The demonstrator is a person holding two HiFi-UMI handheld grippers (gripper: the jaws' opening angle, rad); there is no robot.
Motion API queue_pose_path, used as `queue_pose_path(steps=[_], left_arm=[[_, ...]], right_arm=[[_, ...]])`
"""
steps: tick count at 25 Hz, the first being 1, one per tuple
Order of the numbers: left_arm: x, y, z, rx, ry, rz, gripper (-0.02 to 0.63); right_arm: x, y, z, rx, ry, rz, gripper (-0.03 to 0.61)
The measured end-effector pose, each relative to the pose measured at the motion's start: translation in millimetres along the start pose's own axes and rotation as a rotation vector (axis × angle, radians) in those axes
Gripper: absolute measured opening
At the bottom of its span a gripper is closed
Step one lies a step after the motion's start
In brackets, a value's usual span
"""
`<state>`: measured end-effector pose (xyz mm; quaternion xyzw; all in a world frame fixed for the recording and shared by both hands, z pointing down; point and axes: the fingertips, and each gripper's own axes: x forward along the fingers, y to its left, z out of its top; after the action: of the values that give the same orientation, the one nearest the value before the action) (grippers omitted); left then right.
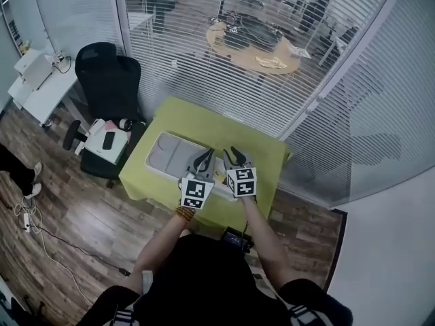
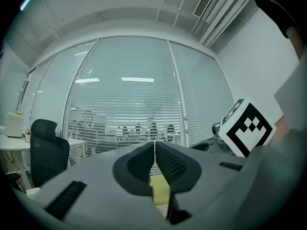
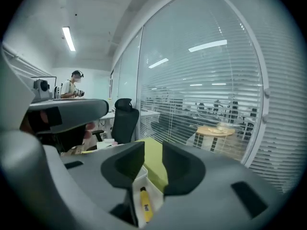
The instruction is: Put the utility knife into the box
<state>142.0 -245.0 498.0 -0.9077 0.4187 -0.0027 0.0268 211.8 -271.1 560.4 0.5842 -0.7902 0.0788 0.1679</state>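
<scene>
The yellow utility knife (image 3: 145, 206) lies inside the white box (image 3: 140, 180), seen straight below my right gripper (image 3: 153, 150) in the right gripper view. That gripper's jaws stand apart with nothing between them, well above the knife. In the head view the open box (image 1: 166, 156) sits on the yellow-green table (image 1: 204, 124), and both grippers hover side by side over the box's right end: the left gripper (image 1: 204, 159) and the right gripper (image 1: 234, 157). The knife is hidden there. My left gripper (image 2: 154, 147) points level with its jaws closed together, holding nothing.
A glass wall with blinds (image 1: 272, 94) runs right behind the table. A black office chair (image 1: 109, 80) stands to the left, with a stool carrying small items (image 1: 105, 145) beside it. A person (image 3: 74, 83) stands far off at the left of the right gripper view.
</scene>
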Motion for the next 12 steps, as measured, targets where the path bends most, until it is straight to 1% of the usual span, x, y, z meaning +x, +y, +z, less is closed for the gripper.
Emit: queue_pose_path(steps=[8, 12], left_arm=[[4, -1, 5, 0.006, -0.015, -0.021, 0.018], [4, -2, 7, 0.006, -0.012, -0.031, 0.018]], right_arm=[[-16, -3, 33, 0.017, -0.086, -0.025, 0.117], [-23, -4, 42, 0.078, -0.118, -0.014, 0.115]])
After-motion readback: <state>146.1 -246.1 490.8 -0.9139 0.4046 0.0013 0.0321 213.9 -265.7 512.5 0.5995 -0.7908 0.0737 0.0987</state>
